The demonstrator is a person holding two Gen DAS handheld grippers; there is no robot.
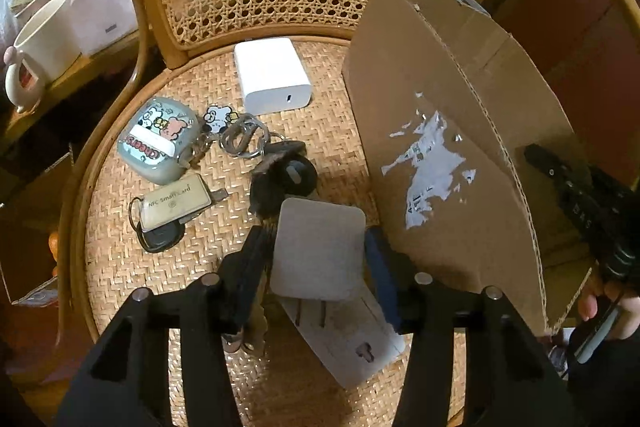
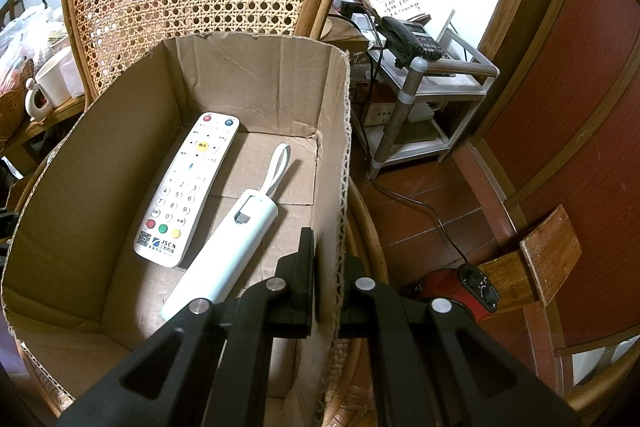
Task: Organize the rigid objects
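In the left wrist view, the step in hand looks like picking up a white plug adapter point(image 1: 320, 251) from the woven seat of the rattan chair point(image 1: 332, 147), to go into the cardboard box point(image 1: 448, 163) standing just to its right. The left tongs point(image 1: 318, 279) stand half open with the adapter between them; the dark pads flank its sides, but whether they press it I cannot tell. It seems lifted slightly above a flat white card point(image 1: 352, 343). Farther off on the seat lie a white charger point(image 1: 272, 75), a cartoon-printed case point(image 1: 158, 141), a bunch of key rings point(image 1: 244, 139) and an NFC tag point(image 1: 176, 205). The next move calls for a firm squeeze, then a carry rightward over the box wall.

In the right wrist view, the right tongs point(image 2: 326, 291) are clenched on the box's right-hand wall point(image 2: 340, 187), steadying it. Inside already lie a remote control point(image 2: 188, 187) and a pale tube-shaped device point(image 2: 228, 251).
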